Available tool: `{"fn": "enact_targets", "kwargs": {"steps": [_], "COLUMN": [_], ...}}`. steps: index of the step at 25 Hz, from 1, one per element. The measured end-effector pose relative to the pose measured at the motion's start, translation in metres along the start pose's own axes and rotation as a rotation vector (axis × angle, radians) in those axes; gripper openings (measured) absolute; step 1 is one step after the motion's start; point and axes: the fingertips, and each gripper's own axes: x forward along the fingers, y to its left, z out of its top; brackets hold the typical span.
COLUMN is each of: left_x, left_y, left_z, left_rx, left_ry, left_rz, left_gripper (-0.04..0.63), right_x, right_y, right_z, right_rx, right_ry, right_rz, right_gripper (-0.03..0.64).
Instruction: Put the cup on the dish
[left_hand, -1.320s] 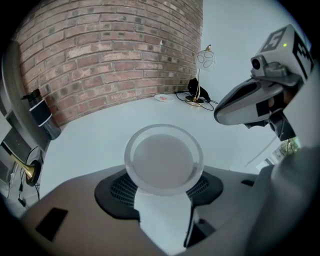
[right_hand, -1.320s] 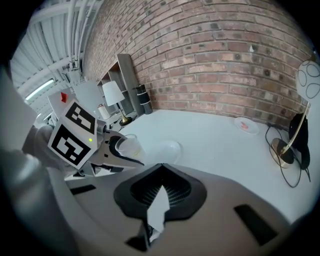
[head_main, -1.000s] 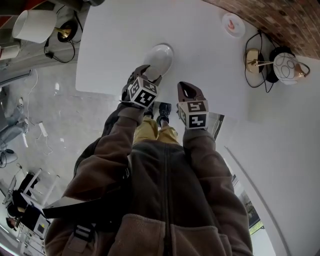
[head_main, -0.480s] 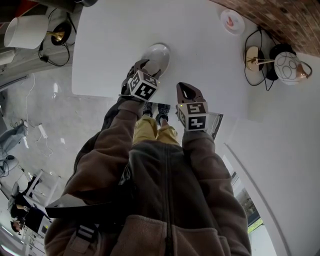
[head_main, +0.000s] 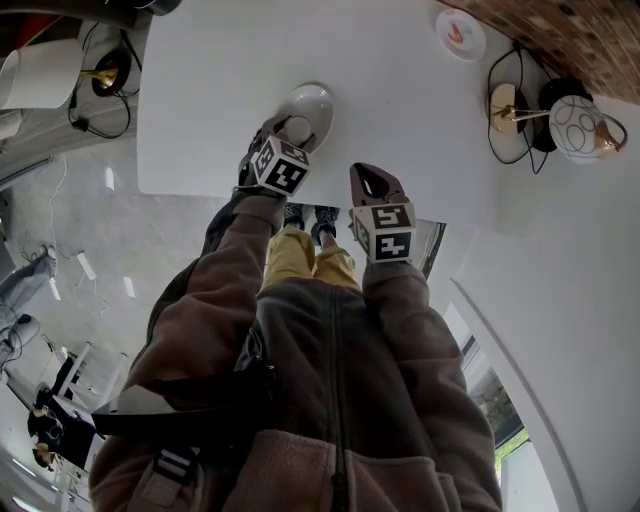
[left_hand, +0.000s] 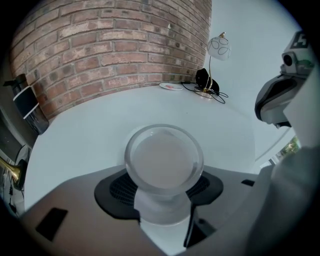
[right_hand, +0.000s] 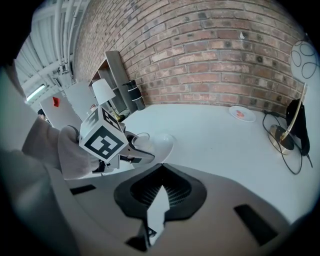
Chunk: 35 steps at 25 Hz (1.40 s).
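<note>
Working at the white bench (head_main: 400, 110), over the dish (head_main: 320, 98) near its edge. Pinching the clear cup (left_hand: 164, 159) in the left claw (head_main: 286, 130) above it, right claw (head_main: 371, 180) pressed together, empty. Needing, likely, centring and level lowering before release.

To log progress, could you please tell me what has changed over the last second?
The left gripper has carried the cup forward, over the near part of the dish. Its jaws stay shut on the cup; the right gripper stays shut and has not moved.
</note>
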Motion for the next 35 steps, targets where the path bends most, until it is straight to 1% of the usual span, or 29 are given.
{"fn": "enact_targets", "kwargs": {"steps": [8,11,13,16,19,23,27,30,33,35], "left_x": [0.002,0.003,0.003,-0.001,-0.010,-0.026,-0.051,-0.079,-0.114,-0.138], "left_y": [0.000,-0.001,-0.003,-0.004,-0.005,-0.012,-0.026,-0.026,-0.016,-0.007], "left_z": [0.001,0.000,-0.003,-0.004,-0.007,-0.022,-0.045,-0.045,-0.024,-0.003], "left_rx": [-0.007,-0.013,-0.002,0.001,-0.022,-0.051,-0.128,-0.193,-0.275,-0.278], "left_ry": [-0.025,-0.034,-0.038,-0.047,-0.054,-0.042,-0.031,-0.082,-0.192,-0.267], "left_rz": [0.001,-0.020,-0.028,-0.009,0.010,0.030,0.020,0.040,0.091,0.140], "left_gripper": [0.259,0.259,0.259,0.261,0.261,0.261,0.259,0.258,0.258,0.176], "right_x": [-0.002,-0.003,-0.004,-0.007,-0.010,-0.013,-0.021,-0.033,-0.050,-0.061], "right_y": [-0.003,-0.002,-0.001,-0.003,-0.005,-0.003,0.004,0.009,0.019,0.025], "right_z": [-0.004,-0.005,-0.005,-0.006,-0.008,-0.008,-0.004,0.010,0.029,0.042], "right_rx": [0.019,0.023,0.024,0.026,0.029,0.021,0.016,0.015,-0.002,-0.014], "right_ry": [-0.001,0.002,-0.002,-0.008,-0.013,-0.023,-0.036,-0.081,-0.136,-0.172], "right_rz": [-0.007,-0.012,-0.014,-0.016,-0.021,-0.021,-0.013,-0.007,0.002,0.007], "right_gripper": [0.002,0.002,0.002,0.002,0.002,0.002,0.002,0.002,0.002,0.002]}}
